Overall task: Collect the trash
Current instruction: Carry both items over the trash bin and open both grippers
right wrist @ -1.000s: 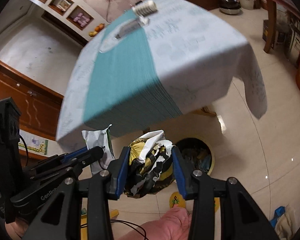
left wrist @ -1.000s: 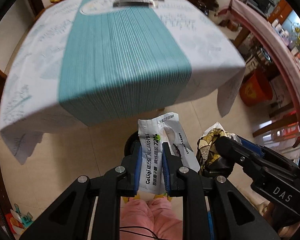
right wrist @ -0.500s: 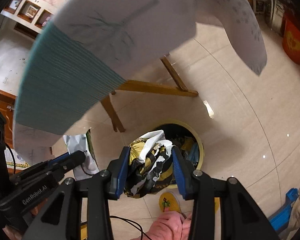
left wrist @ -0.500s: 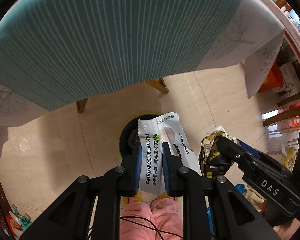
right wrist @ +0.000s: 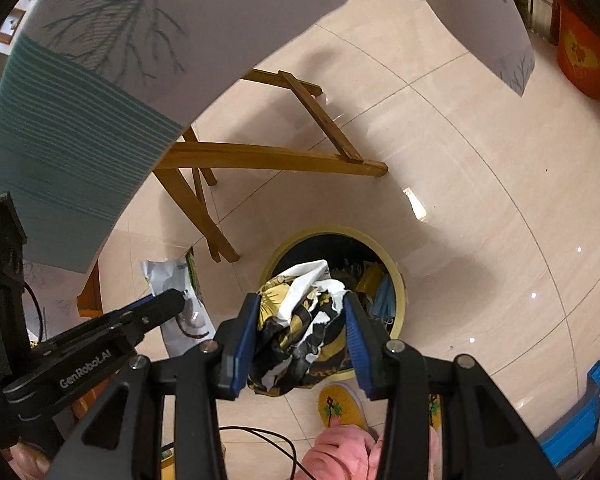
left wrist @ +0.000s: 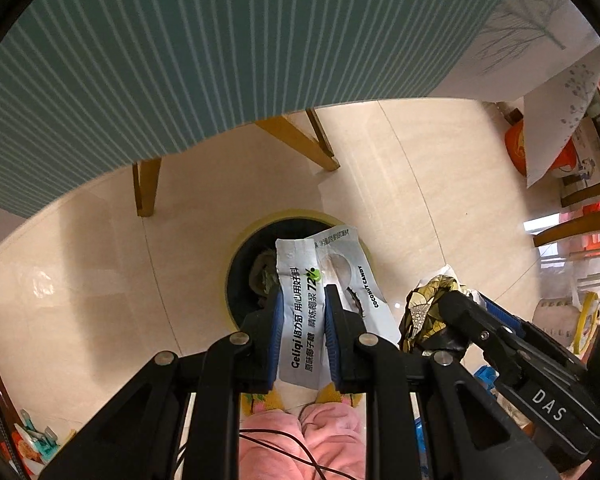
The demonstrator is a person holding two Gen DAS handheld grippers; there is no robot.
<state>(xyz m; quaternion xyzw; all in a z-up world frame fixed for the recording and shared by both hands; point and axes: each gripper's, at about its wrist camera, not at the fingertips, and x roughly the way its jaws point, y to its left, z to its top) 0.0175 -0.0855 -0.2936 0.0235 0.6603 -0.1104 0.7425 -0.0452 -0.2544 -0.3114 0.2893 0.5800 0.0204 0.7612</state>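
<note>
**Both hands full, hanging over the bin**

So here's me above the round yellow-rimmed trash bin (left wrist: pixel 236 258) on the glossy beige tile floor (left wrist: pixel 80 280), one bit of trash in each hand.

My left gripper (left wrist: pixel 302 300) has its jaws clenched on a flat white plastic coconut candy wrapper (left wrist: pixel 300 320) with black print and a small green dot. The wrapper stands up between the blue pads and pokes out past the tips, right over the dark mouth of the bin.

My right gripper (right wrist: pixel 300 308) has its jaws clamped on a crumpled black, yellow and white patterned plastic bag (right wrist: pixel 300 320). It's a fat wad, so these jaws sit much wider apart than the left ones. In the right wrist view the bag sits over the near rim of the bin, which already has stuff in it, including something blue and something yellow.

The two grippers are side by side, close but not touching. Beyond the bin is the worktop with wooden legs (right wrist: pixel 268 158), draped in a white cloth with a teal striped runner (left wrist: pixel 220 48). Pink fuzzy trousers (left wrist: pixel 300 440) and yellow slippers (right wrist: pixel 336 404) show below.
</note>
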